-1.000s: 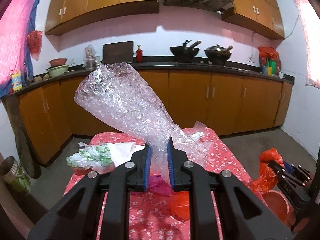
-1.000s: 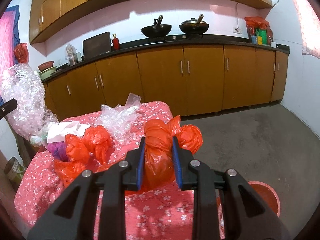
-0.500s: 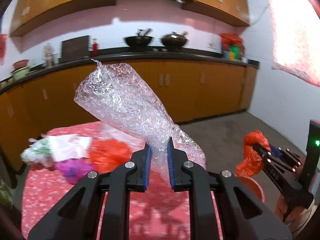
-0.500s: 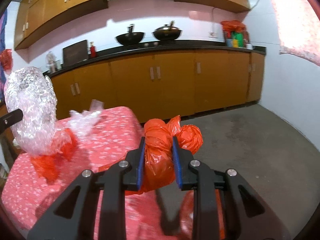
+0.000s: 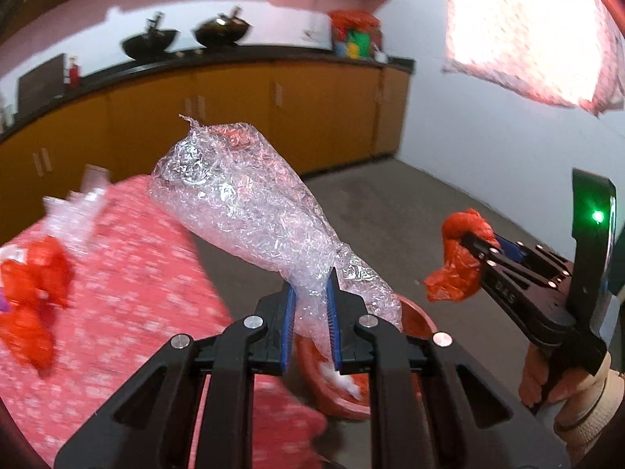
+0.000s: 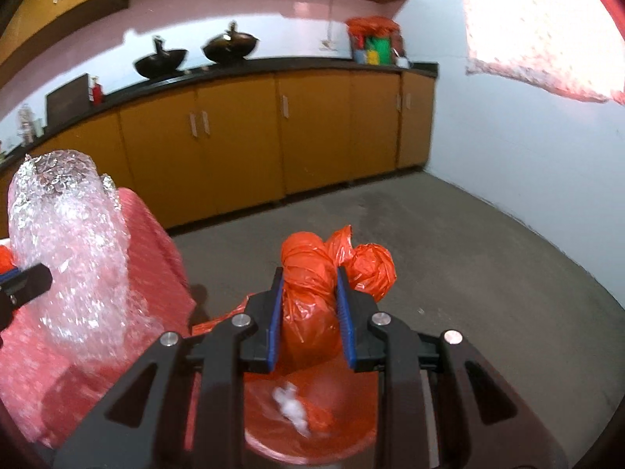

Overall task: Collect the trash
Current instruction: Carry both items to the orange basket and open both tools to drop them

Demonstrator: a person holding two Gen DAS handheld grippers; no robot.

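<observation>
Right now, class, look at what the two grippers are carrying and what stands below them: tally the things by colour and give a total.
Clear: 1, the bubble wrap pinched in the left gripper.
Orange: 1, the knotted plastic bag clamped in the right gripper.
Red: 1, the trash bin on the floor beneath both.
Total: 3

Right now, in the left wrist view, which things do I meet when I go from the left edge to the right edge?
Red bags on the table → floral red tablecloth → bubble wrap held in the left tool → red bin → orange bag held in the right tool → the person's hand.
</observation>
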